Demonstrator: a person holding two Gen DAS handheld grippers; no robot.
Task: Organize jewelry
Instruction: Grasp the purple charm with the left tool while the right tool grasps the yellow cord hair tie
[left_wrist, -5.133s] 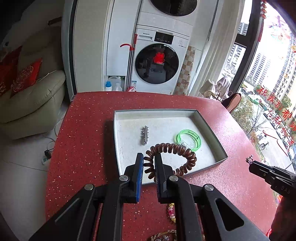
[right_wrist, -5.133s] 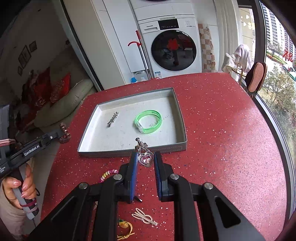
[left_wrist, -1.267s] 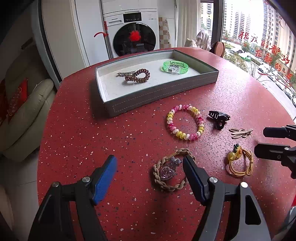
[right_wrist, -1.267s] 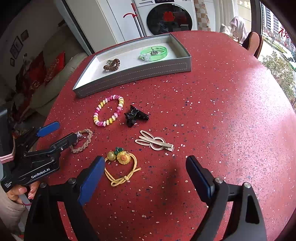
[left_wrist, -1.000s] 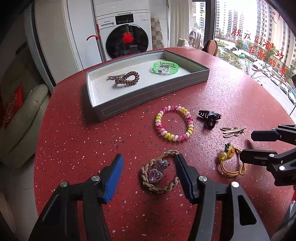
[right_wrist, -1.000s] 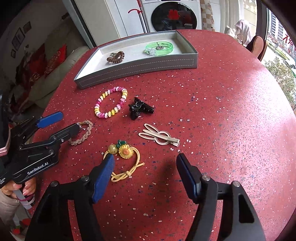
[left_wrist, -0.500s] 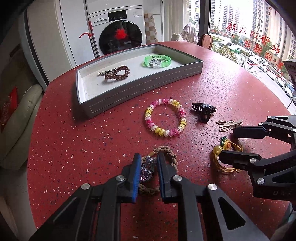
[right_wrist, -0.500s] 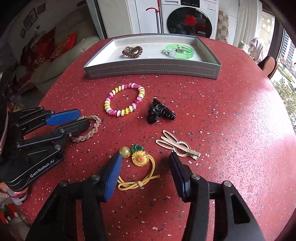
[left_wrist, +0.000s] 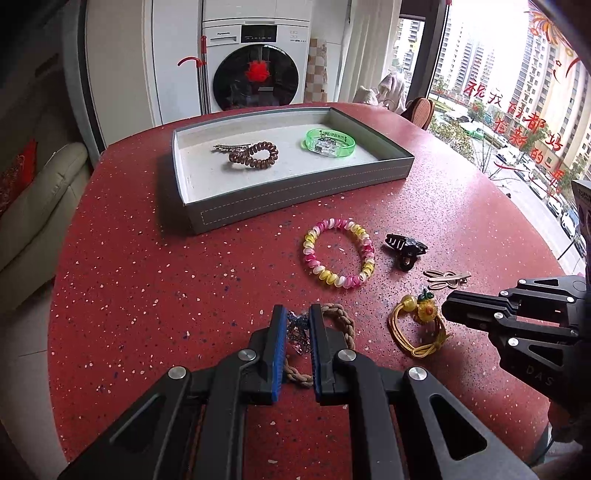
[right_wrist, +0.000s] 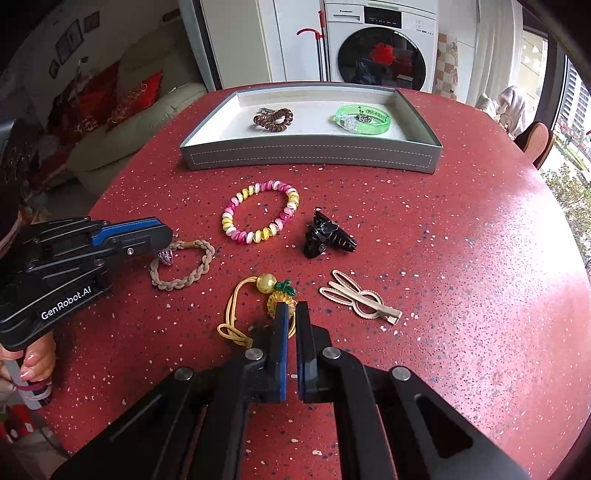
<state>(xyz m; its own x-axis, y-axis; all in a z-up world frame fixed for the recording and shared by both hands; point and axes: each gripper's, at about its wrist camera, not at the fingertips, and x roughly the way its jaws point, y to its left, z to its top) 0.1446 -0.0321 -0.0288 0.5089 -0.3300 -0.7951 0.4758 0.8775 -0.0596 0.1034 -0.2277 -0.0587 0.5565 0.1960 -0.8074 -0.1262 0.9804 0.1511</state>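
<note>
Left wrist view: the left gripper (left_wrist: 296, 325) has its blue-lined fingers drawn in close on the sparkly charm of the braided rope bracelet (left_wrist: 338, 319), which lies on the red speckled table (left_wrist: 147, 280) — the braid loops out to the right of the fingers and under them. To the right, the right gripper (left_wrist: 448, 308) comes in from the side, its tips at the yellow elastic hair tie (left_wrist: 415, 326) with the pineapple charm. Beyond lie the pink-and-yellow beaded bracelet (left_wrist: 339, 253), the black claw clip (left_wrist: 405, 248) just beside it, and the cream rabbit-ear hair clip (left_wrist: 445, 277).

Right wrist view: the right gripper (right_wrist: 290, 314) is nearly closed, fingers pinched on the pineapple charm of the yellow elastic hair tie (right_wrist: 251, 306); its cord loops off to the left on the table. The left gripper (right_wrist: 162, 238) reaches in from the left, its fingers together over the charm end of the braided rope bracelet (right_wrist: 184, 267).

Far across the table sits the grey tray (right_wrist: 310, 158) — inside it, a brown spiral hair tie (right_wrist: 273, 120) touching a thin metal hair pin (left_wrist: 231, 147), and well apart to the right a green translucent bangle (right_wrist: 364, 118) with a small silvery piece inside it. A white washing machine (left_wrist: 256, 70) stands behind.
</note>
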